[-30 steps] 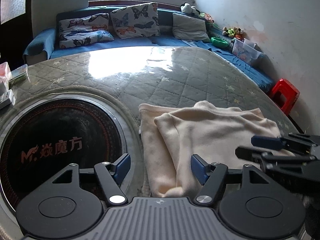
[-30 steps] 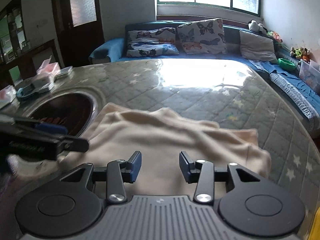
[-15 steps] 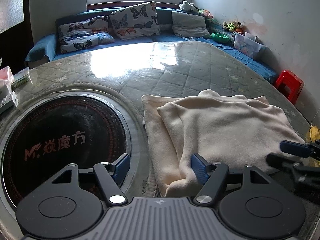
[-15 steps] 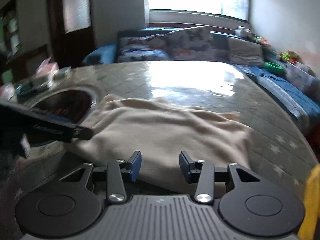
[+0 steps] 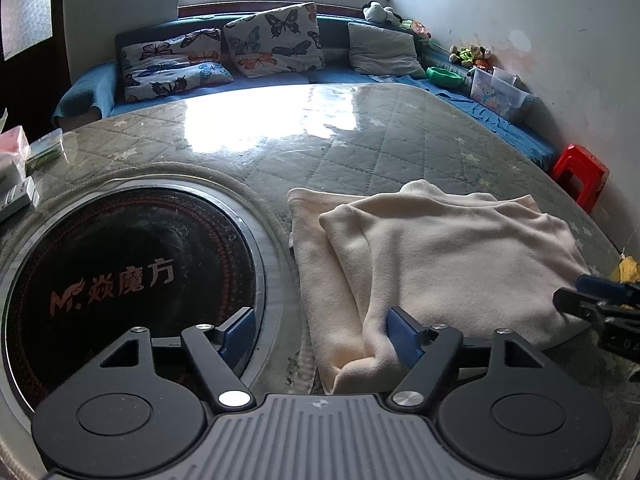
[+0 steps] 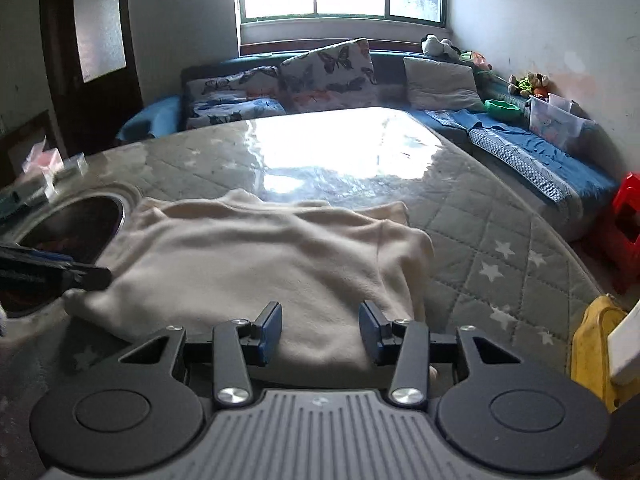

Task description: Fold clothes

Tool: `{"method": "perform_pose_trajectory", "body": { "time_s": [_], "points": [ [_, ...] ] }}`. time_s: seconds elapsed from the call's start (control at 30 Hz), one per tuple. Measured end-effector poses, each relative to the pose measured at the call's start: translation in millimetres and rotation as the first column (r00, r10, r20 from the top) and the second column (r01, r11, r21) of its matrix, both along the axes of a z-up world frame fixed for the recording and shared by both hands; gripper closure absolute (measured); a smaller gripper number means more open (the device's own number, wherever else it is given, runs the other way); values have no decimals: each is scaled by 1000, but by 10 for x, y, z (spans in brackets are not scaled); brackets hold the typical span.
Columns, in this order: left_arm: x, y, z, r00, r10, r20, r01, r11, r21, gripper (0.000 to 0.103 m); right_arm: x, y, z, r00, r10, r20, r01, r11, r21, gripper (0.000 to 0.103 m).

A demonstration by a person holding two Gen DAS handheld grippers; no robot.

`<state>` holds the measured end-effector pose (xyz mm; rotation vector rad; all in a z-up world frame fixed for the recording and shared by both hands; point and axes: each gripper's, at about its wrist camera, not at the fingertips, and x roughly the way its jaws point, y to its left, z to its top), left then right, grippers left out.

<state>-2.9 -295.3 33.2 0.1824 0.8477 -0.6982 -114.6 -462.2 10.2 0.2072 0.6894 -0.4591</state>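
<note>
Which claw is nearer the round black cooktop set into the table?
Left. The left claw hangs open and opening, one finger over the cooktop rim, the other at the cream garment. The right claw sits at the garment's opposite side, away from the cooktop.

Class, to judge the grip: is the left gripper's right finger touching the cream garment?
Touching. In the left wrist view the left gripper, jaws opening, has its right finger pressed against the cream garment, the fabric bunched at the blue pad.
</note>
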Motion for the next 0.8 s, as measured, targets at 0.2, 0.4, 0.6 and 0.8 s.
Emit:
{"method": "perform_pose_trajectory", "body": {
  "time_s": [0.2,0.4,0.6,0.8],
  "points": [
    [-73,117,60,1000,12,-4,-12,1000,-9,21,-39,108,42,999,12,30,-12,1000,-7,51],
    [-201,257,108,1000,25,7,-25,1000,-5,14,-91,273,71,998,20,55,-20,1000,2,39],
    [-371,411,113,1000,24,8,-24,1000,-9,9,-163,450,89,998,31,60,-31,1000,-6,27],
    [-564,523,153,1000,13,28,-13,1000,-13,1,-224,631,110,998,35,57,-34,999,-30,16]
  ]
}}
